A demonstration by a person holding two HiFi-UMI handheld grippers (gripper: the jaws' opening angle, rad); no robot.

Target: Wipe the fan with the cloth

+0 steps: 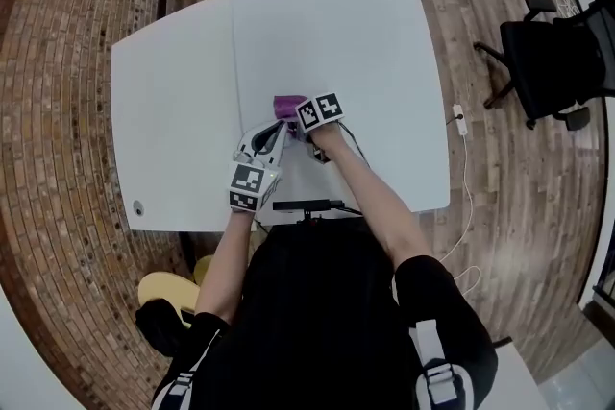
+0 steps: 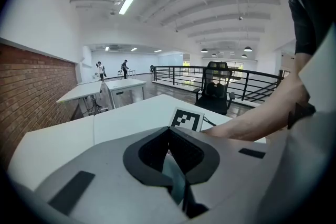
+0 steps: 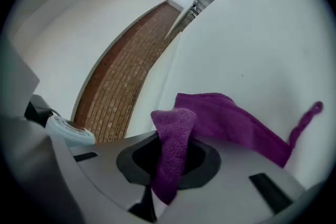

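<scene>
Right gripper view gives us the cloth (image 3: 231, 123) up close: soft, light and floppy by the look of it, so I'd expect it to drape and bunch rather than push. A grip on a doubled fold looks like the right hold, leaving a free pad of fabric to rub with. And that's what we have: the right gripper (image 3: 168, 162) has its jaws nipped onto one upstanding fold. It's a purple terry rag with a looped nap, the rest trailing to the lower right in a loose tail over the white table (image 3: 252, 39). At the far left edge of that view sits a pale blue-white rounded piece, which I take for the fan (image 3: 67, 130). It looks like light plastic, probably easy to shove about unless braced. Over in the left gripper view, the left gripper (image 2: 176, 168) has its jaws pressed together on a thin pale bluish strip, likely part of that fan, though little of it shows. Head view puts both grippers side by side at mid-frame, near the table's near edge, with a black office chair (image 1: 562, 62) off at the right.
</scene>
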